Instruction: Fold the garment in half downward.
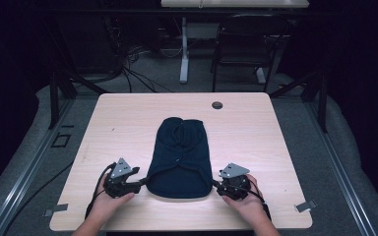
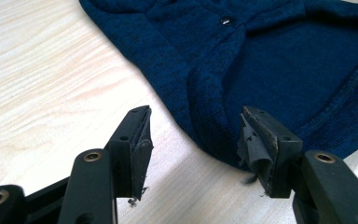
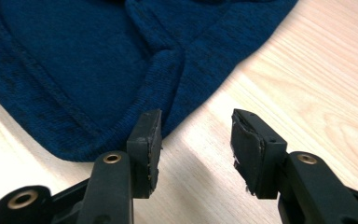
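Observation:
A small dark blue knitted garment (image 1: 181,156) lies flat in the middle of the light wooden table (image 1: 128,118), its hem toward the near edge. My left gripper (image 1: 140,185) is at the garment's near left corner, jaws open, with the knit edge (image 2: 209,107) just ahead of the gap and nothing pressed between the pads. My right gripper (image 1: 216,186) is at the near right corner, also open. In the right gripper view the hem (image 3: 158,88) reaches the left pad and bare table (image 3: 279,70) lies ahead. A small button (image 2: 225,21) shows on the garment's front.
A round dark grommet (image 1: 217,105) sits in the table near its far edge. Beyond the table stand a black chair (image 1: 246,44), a white desk leg (image 1: 184,54) and loose cables (image 1: 128,69) on the floor. Bare wood flanks the garment.

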{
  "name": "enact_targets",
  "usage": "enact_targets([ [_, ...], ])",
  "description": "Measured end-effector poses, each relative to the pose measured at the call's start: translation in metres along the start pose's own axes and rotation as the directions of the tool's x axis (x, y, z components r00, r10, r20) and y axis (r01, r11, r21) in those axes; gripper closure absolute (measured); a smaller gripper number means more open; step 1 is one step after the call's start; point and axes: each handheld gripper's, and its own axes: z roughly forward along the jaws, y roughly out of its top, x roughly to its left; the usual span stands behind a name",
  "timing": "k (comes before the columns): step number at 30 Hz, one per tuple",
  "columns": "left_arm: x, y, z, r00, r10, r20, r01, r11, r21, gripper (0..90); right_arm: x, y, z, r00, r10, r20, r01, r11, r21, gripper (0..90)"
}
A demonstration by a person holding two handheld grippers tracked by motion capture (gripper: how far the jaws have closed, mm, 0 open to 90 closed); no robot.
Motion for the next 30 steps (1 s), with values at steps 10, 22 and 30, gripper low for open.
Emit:
enact_targets([
  [10,-0.002,0.004,-0.011,0.9985,-0.011,0.054,0.014,0.9984,-0.055,53.2,-0.003,0.000,-0.002,0.9993,0.026,-0.027,-0.027,1.000,-0.007,57.0],
  [22,0.014,0.016,0.000,0.9948,-0.073,0.071,0.075,0.9968,-0.028,59.7,-0.008,0.016,-0.001,0.9981,0.004,-0.062,-0.004,1.000,-0.006,62.3],
  [30,0.025,0.038,0.045,0.9968,-0.038,0.070,0.034,0.9981,0.051,65.6,-0.017,0.040,0.034,0.9955,-0.019,-0.093,0.025,0.997,0.070,73.0],
])
